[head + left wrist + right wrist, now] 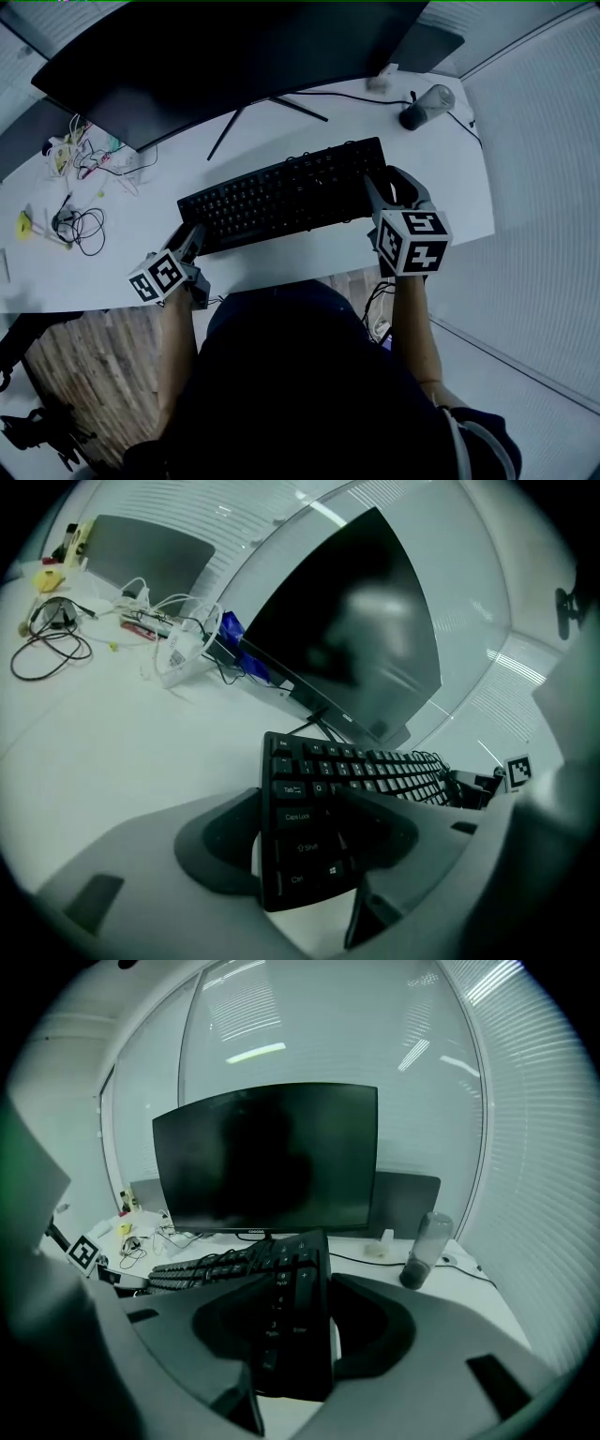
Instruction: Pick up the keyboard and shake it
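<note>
Your dark-clothed torso (281, 394) filled the bottom of the head view, with both forearms reaching out from it to the white desk (309, 258). Your left gripper (194, 239) sat at the near left corner of the keyboard (281, 195), and your right gripper (386, 192) at its right end, so the black board ran between them, slanted across the desk in front of the monitor (234, 56). In the left gripper view, your left gripper (309, 827) had its jaws clamped on the keyboard (375, 766). One jaw lay over the key face and the other against the underside, and the end with the Ctrl, Shift and Caps Lock keys sat deep between them. In the right gripper view, your right gripper (300, 1321) was closed in the same way on the opposite end of the keyboard (216, 1265), with the number-pad keys pinched between its two jaws and the board's edge standing upright in the gap. The rest of the board stretched away to the left towards your other gripper. A dark bottle (427, 105) stood well apart at the far right of the desk, and loose cables (80, 225) lay at the far left. From these views you could not tell whether the keyboard's underside was off the desk.
</note>
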A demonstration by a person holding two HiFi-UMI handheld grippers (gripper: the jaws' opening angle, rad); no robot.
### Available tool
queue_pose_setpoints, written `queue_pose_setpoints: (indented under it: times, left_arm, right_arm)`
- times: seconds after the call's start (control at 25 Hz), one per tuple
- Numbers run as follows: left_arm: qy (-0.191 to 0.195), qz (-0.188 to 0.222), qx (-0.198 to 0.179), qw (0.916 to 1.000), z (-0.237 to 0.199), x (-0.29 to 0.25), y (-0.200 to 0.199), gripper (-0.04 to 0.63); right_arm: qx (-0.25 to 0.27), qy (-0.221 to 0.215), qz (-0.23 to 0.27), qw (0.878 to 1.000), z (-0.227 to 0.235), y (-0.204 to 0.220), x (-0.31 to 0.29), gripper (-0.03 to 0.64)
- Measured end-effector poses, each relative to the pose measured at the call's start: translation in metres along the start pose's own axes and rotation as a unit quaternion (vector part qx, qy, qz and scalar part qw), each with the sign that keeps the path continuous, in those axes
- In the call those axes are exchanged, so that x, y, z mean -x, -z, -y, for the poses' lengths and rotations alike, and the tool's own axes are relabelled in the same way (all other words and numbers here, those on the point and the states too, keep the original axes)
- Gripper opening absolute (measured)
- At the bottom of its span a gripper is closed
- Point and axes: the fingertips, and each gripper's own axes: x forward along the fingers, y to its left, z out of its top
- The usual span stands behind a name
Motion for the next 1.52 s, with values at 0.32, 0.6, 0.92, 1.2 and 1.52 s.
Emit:
queue_pose_setpoints:
  times: [0.32, 0.6, 0.92, 1.2, 1.52]
  left_arm:
    - [-0.085, 0.027, -0.105, 0.9905, 0.003, 0.027, -0.039, 0.264]
    - [-0.13, 0.012, -0.141, 0.9815, -0.008, 0.033, -0.041, 0.264]
    - [-0.135, -0.037, -0.114, 0.9836, -0.034, 0.003, -0.01, 0.264]
    - [-0.121, -0.072, -0.092, 0.9858, -0.051, -0.025, 0.014, 0.264]
    - [-0.109, -0.059, -0.112, 0.9859, -0.056, -0.03, 0.022, 0.264]
  right_arm:
    - [-0.136, -0.072, -0.056, 0.987, 0.004, 0.061, -0.048, 0.201]
    - [-0.221, -0.115, -0.114, 0.962, -0.009, 0.121, -0.085, 0.201]
    - [-0.22, -0.096, -0.15, 0.959, -0.003, 0.158, -0.101, 0.201]
    - [-0.186, -0.072, -0.153, 0.968, 0.007, 0.164, -0.106, 0.201]
    - [-0.181, -0.08, -0.115, 0.973, 0.008, 0.178, -0.106, 0.201]
